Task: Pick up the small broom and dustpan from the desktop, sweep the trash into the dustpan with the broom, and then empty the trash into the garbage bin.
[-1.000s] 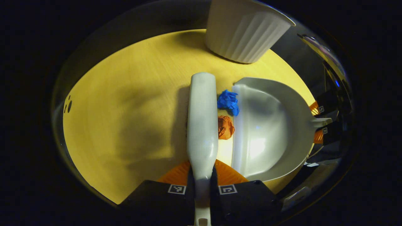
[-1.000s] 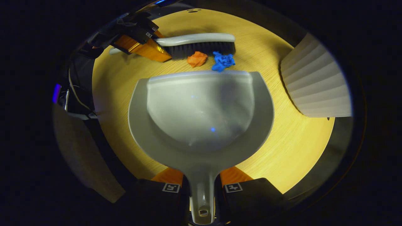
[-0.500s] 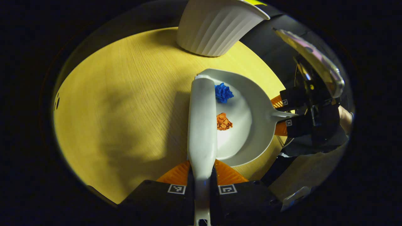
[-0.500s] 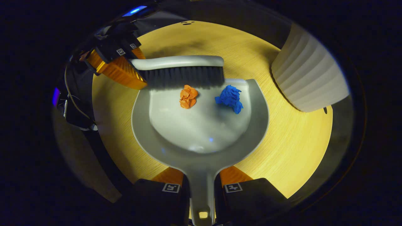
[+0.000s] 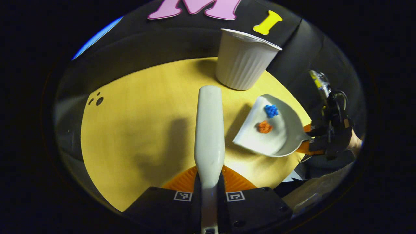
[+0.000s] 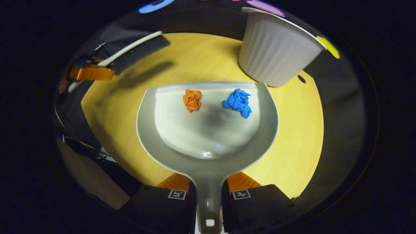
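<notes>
Both grippers are clamped on their tools. Seen in the right gripper view, the right gripper [image 6: 208, 190] has its two fingers pressed against either side of the dustpan [image 6: 208, 152] handle, and the grey pan spreads out ahead of it above the round wooden desktop [image 6: 302, 130]. Two crumpled paper scraps lie inside the pan near its front lip: an orange paper ball [image 6: 192, 99] to the left and a blue paper ball [image 6: 238, 102] to the right, apart from each other. Beyond the pan's front right corner stands the white ribbed garbage bin [image 6: 276, 55], upright on the desktop. At upper left of that view the small broom [image 6: 136, 53] hangs over the desk edge with its dark bristles showing, held by the left gripper [image 6: 91, 72]. In the left gripper view the left gripper's fingers close on the broom's pale handle, which runs straight ahead, with its shadow on the wood to the left. To its right the dustpan appears tilted, both scraps in it, near the bin.
</notes>
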